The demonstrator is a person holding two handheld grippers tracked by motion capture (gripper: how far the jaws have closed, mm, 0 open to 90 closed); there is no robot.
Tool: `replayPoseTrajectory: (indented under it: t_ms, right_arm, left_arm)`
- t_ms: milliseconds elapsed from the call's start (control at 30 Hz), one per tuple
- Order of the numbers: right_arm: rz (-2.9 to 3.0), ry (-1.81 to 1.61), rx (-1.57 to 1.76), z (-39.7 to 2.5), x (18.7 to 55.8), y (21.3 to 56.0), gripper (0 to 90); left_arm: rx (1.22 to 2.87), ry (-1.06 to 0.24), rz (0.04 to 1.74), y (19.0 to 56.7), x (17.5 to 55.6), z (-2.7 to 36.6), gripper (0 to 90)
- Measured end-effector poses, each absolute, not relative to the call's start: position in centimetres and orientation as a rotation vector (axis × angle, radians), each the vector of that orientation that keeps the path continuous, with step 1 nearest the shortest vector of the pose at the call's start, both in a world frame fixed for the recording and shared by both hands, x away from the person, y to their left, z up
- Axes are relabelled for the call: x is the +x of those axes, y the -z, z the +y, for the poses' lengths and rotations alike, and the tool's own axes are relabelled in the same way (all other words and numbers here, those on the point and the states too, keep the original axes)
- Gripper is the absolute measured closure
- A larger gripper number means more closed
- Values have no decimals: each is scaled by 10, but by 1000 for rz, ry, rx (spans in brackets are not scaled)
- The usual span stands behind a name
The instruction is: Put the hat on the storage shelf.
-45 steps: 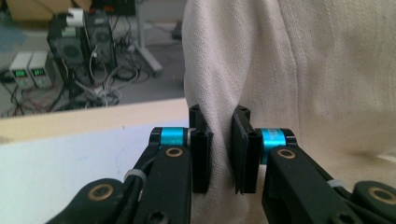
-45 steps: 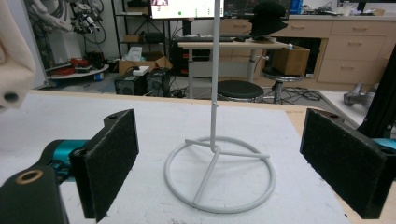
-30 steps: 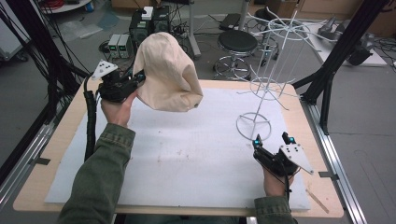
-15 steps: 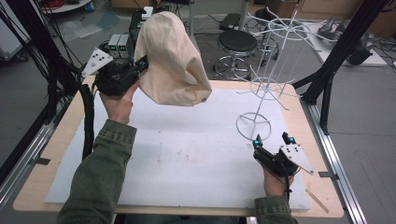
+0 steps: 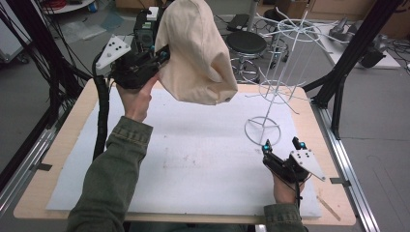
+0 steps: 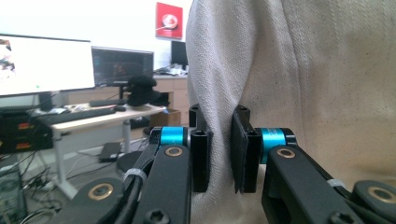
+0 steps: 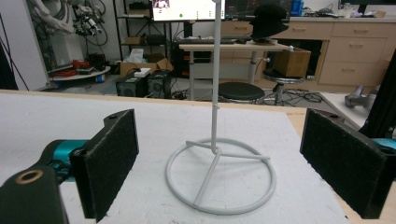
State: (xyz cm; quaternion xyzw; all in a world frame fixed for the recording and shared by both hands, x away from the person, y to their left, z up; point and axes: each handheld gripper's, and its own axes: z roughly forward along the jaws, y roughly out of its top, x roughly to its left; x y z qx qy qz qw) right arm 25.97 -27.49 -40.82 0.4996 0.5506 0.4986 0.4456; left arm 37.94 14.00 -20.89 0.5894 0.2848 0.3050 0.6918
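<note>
While the left gripper (image 5: 162,52) pinches the beige hat (image 5: 196,50) between closed fingers, the white wire stand (image 5: 273,92) rises to their right. The right gripper (image 5: 280,145), fingers wide open and empty, sits just before the stand's base ring.

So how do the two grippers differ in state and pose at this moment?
The left gripper is raised above the table's far left and shut on the beige cloth bag; the right gripper sits low near the table's front right, jaws wide open and holding nothing. The left grips fabric; the right faces the white wire stand. Both have black jaws with blue fittings.
</note>
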Motion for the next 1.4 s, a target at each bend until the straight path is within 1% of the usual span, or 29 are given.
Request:
replayPoseTrajectory:
  t_ms: [167, 500, 667, 867, 1267, 1400]
  right_arm:
    - [1365, -1233, 1231, -275, 260, 408, 107]
    - [1365, -1238, 1234, -275, 260, 408, 107]
    - [1362, -1241, 1233, -276, 259, 408, 107]
    - [1363, -1245, 1233, -276, 259, 408, 107]
    - [1370, -1249, 1231, -276, 259, 408, 107]
    - [1374, -1248, 1230, -277, 259, 408, 107]
  left_arm:
    - [1319, -672, 599, 199, 382, 127, 794]
    - [1344, -655, 507, 162, 389, 84, 795]
    - [1347, -651, 472, 151, 390, 62, 795]
    - [1370, -634, 447, 145, 397, 41, 795]
    - [1401, -610, 459, 140, 413, 10, 794]
    - [1428, -632, 471, 145, 417, 0, 794]
